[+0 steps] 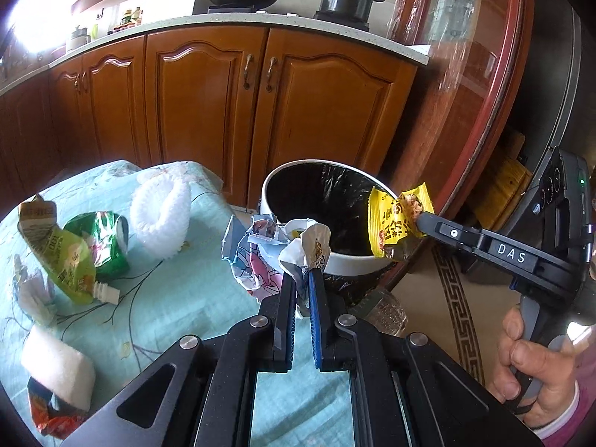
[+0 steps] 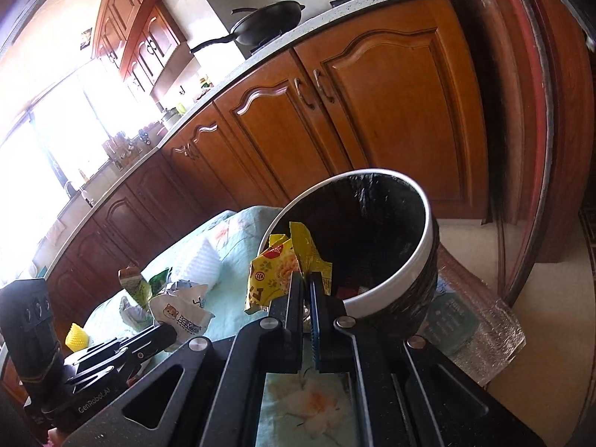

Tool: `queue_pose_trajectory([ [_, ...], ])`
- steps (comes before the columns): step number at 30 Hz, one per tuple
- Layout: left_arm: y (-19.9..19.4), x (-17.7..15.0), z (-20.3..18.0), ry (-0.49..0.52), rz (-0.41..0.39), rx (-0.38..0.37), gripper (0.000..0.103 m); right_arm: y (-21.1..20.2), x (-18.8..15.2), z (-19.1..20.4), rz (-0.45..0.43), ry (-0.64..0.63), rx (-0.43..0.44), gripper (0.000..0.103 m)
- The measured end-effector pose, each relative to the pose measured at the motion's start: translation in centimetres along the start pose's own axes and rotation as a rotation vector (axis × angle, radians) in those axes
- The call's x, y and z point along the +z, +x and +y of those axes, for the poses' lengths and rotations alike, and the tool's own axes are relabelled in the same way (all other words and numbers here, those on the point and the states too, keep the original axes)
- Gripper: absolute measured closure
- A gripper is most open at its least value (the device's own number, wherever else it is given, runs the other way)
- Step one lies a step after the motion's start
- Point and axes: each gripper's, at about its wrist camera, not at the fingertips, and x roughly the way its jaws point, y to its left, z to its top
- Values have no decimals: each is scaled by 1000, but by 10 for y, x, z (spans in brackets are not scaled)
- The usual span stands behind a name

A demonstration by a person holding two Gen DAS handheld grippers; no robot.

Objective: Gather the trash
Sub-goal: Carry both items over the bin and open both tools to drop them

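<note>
My left gripper (image 1: 300, 279) is shut on a crumpled white, pink and blue wrapper (image 1: 260, 257), held at the near rim of the white trash bin (image 1: 357, 265) with its black liner. From the right comes my right gripper (image 1: 421, 221), shut on a yellow snack wrapper (image 1: 391, 223) that hangs over the bin's opening. In the right wrist view the right gripper (image 2: 306, 277) pinches the yellow wrapper (image 2: 272, 275) just before the bin (image 2: 432, 231). At lower left there, the left gripper (image 2: 164, 335) carries the crumpled wrapper (image 2: 178, 316).
On the light blue tablecloth (image 1: 186, 298) lie a green pouch (image 1: 63, 257), a crushed green can (image 1: 108, 238), a white foam net (image 1: 160, 216), a white foam block (image 1: 56, 368) and a red wrapper (image 1: 48, 417). A clear plastic bottle (image 2: 469, 327) lies beside the bin. Wooden cabinets stand behind.
</note>
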Motion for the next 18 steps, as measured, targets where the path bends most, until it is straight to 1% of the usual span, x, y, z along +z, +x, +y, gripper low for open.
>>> queue_pose_trajectory([
  [4, 22, 17, -11, 23, 13, -14, 97, 4, 14, -9, -14, -1, -14, 100],
  [8, 49, 35, -15, 18, 42, -18, 97, 11, 24, -16, -15, -9, -26, 100],
  [14, 87, 56, -18, 5, 74, -19, 97, 26, 36, -23, 11, -33, -55, 100],
  [18, 107, 64, -19, 3, 102, -20, 97, 37, 40, -29, 34, -35, -71, 100],
])
